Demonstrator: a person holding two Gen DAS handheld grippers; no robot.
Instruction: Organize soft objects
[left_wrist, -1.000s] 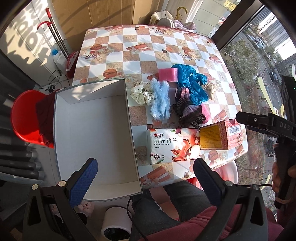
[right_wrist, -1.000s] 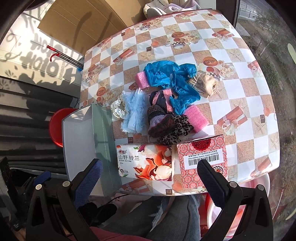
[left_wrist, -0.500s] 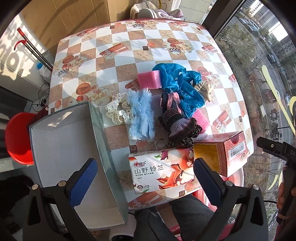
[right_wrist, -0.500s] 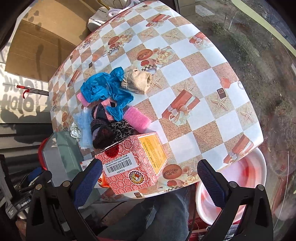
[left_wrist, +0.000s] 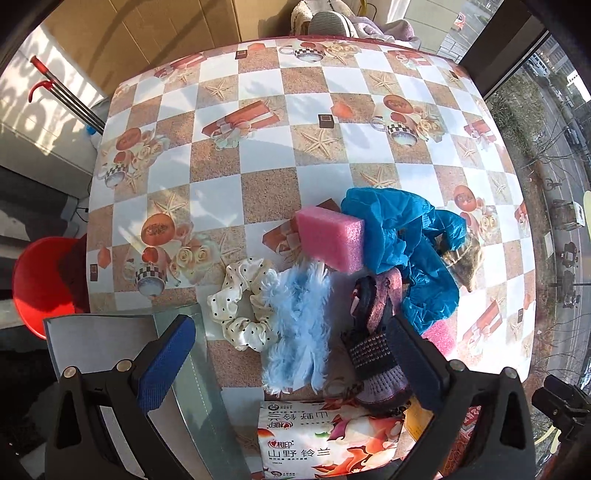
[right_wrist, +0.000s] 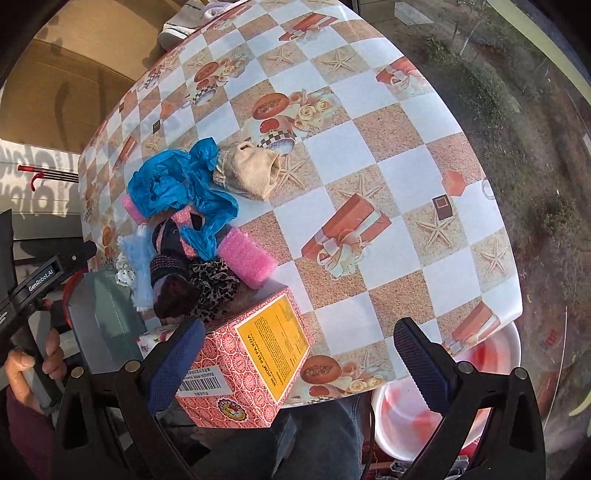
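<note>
While both tools hang above the near table edge, the left gripper (left_wrist: 291, 354) is spread wide and empty, as is the right gripper (right_wrist: 299, 350). Nearest lie a tissue pack (left_wrist: 325, 439) and a red patterned carton (right_wrist: 247, 365), with a grey box (left_wrist: 207, 387) to the left. Beyond these, a clump of soft items rests on the checked tablecloth (left_wrist: 258, 158): polka-dot scrunchie (left_wrist: 240, 306), pale blue fluffy piece (left_wrist: 299, 328), dark knitted sock (left_wrist: 373, 354), pink sponge (left_wrist: 332, 240), blue crumpled cloth (left_wrist: 406, 236), beige pouch (right_wrist: 251, 173) furthest.
</note>
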